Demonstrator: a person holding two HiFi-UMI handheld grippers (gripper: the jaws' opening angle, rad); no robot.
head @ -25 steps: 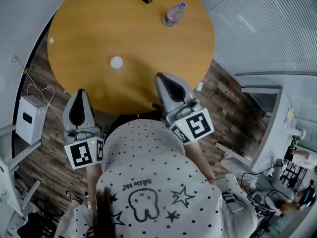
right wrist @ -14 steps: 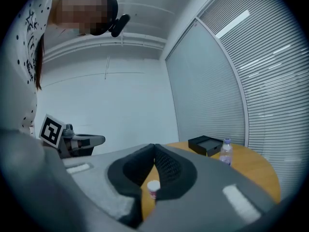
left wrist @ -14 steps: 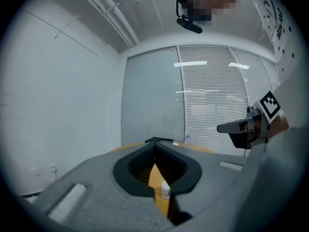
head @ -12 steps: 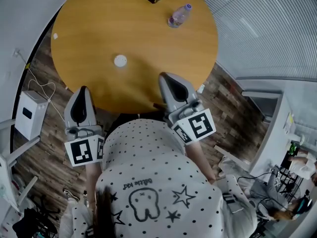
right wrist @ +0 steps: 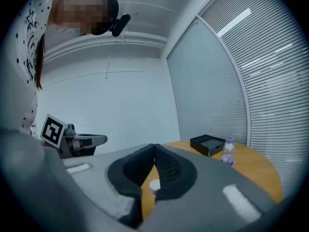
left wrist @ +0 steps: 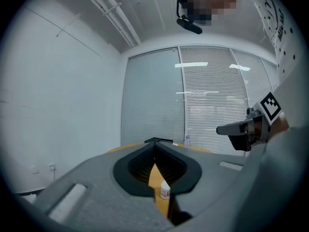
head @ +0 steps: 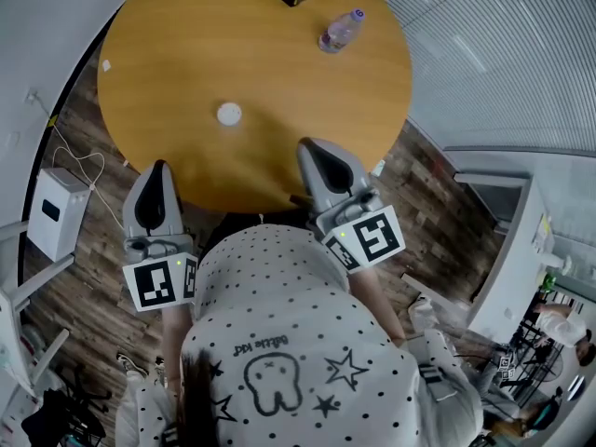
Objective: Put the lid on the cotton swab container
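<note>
The small white cotton swab container [head: 228,114] may topple if your closed, empty left gripper [head: 157,169] and right gripper [head: 307,147] bump it.

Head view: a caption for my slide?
Left gripper and right gripper, both shut, empty, before a round table holding a white container.
</note>
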